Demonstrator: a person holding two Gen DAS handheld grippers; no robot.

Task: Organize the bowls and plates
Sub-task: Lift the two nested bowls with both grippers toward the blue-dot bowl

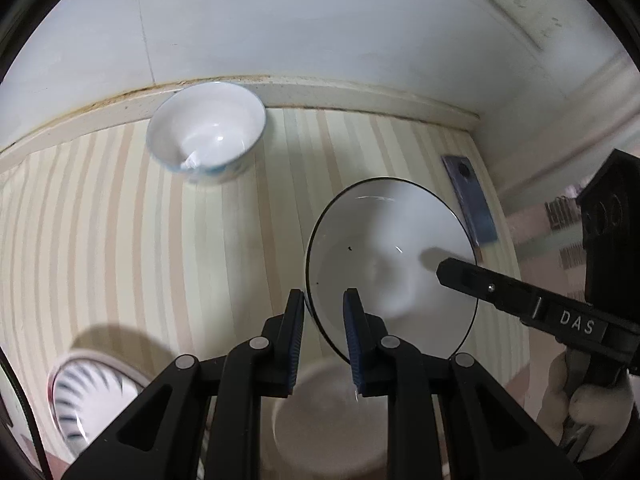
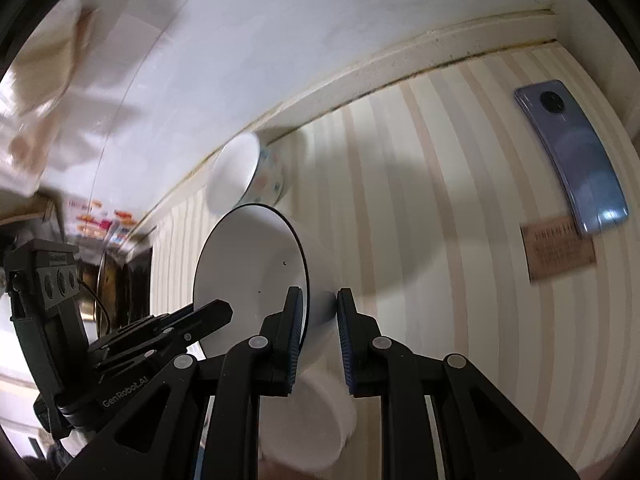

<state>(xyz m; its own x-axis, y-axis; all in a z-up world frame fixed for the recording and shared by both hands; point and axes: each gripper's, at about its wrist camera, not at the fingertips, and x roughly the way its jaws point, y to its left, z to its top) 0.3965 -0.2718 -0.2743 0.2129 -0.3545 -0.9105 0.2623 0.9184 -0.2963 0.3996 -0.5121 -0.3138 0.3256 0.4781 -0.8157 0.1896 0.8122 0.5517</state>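
Observation:
A white bowl with a thin black rim point(image 1: 384, 256) hangs tilted above the striped table, held from both sides. My left gripper point(image 1: 323, 312) is shut on its near-left rim, one pad inside the bowl and one outside. My right gripper point(image 2: 320, 304) is shut on the opposite wall of the same bowl point(image 2: 248, 272); one of its fingers point(image 1: 456, 276) reaches in from the right. My left gripper point(image 2: 212, 316) also shows at the bowl's lower left edge. Below the bowl lies a plain white dish point(image 1: 320, 416), partly hidden by the fingers.
A white bowl with coloured dots point(image 1: 208, 132) stands at the back by the wall. A blue-striped dish point(image 1: 88, 396) lies at the near left. A grey-blue phone point(image 2: 576, 156) and a brown card point(image 2: 558, 252) lie at the right. A gloved hand point(image 1: 580, 400) holds the right tool.

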